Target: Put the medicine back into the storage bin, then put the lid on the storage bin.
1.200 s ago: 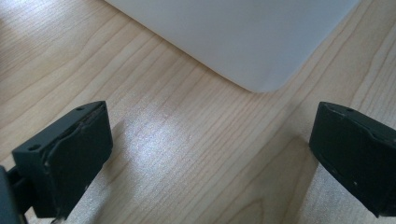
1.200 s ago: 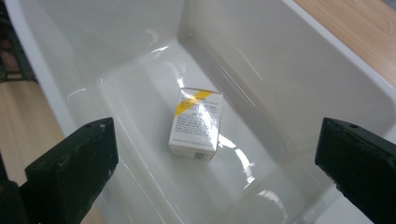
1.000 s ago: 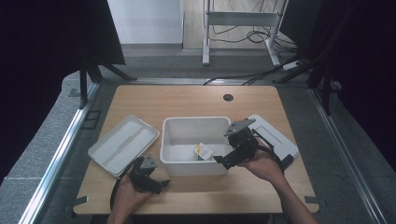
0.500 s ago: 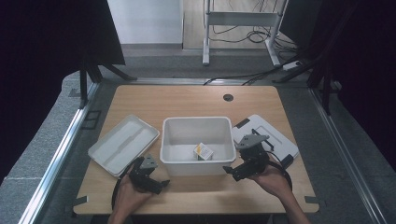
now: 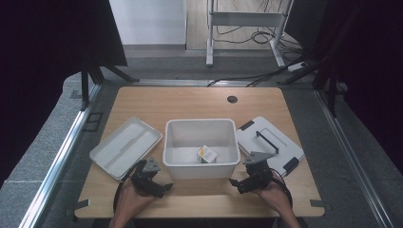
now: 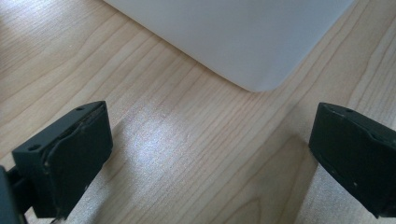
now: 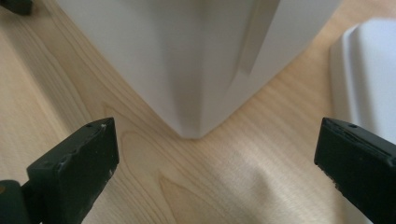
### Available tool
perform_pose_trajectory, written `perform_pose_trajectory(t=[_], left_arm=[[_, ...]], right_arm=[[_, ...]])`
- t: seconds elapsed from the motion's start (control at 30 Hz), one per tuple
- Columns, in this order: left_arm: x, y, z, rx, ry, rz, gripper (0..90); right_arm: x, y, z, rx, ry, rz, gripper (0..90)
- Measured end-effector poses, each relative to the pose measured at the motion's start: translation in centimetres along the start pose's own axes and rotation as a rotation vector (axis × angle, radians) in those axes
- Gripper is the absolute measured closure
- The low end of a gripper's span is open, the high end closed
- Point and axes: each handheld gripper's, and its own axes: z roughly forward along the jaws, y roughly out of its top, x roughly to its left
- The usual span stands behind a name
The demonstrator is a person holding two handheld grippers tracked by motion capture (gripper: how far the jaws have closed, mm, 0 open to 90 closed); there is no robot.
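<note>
— While both tools sit low on the table (image 5: 142, 102), where is the small carton from you?

— It lies inside the white bin (image 5: 177, 164), on the floor near the bin's front wall, toward its right half: the small carton (image 5: 206, 154), white with an orange patch. My right gripper (image 5: 241, 183) rests just outside the bin's front right corner, so the carton is ahead of it and slightly left, over the wall. My left gripper (image 5: 163, 188) rests off the bin's front left corner, farther from the carton.

— So the right hand is nearer?

— I judge so. It would have to rise over the rim before reaching in.

— And the jaws?

— Both pairs are spread wide and hold nothing; in each gripper view, bare wood shows between them with a bin corner ahead.

— What flanks the bin?

— A white lid (image 5: 124, 145) left of it, a handled lid (image 5: 270, 145) right of it.
</note>
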Motion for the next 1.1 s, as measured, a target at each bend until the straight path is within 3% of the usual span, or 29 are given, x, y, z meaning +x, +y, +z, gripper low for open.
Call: perform_pose_trajectory(t=[0.23,0.43,0.67,0.87,1.1], left_arm=[[0.0,0.0,0.0,0.000,0.000,0.000,0.0],[0.0,0.0,0.0,0.000,0.001,0.000,0.0],[0.0,0.0,-0.1,0.004,-0.005,0.005,0.0],[0.5,0.0,-1.0,0.025,-0.005,0.016,0.0],[1.5,0.1,-2.6,0.023,0.041,0.015,0.0]], right_arm=[[0.3,-1.7,1.2,0.001,-0.010,0.006,0.0],[0.6,-2.7,2.1,0.035,-0.010,-0.005,0.0],[0.7,-3.0,2.2,0.001,-0.012,0.003,0.0],[0.7,-3.0,2.2,0.001,-0.012,0.004,0.0],[0.6,-3.0,2.2,0.000,-0.011,0.004,0.0]])
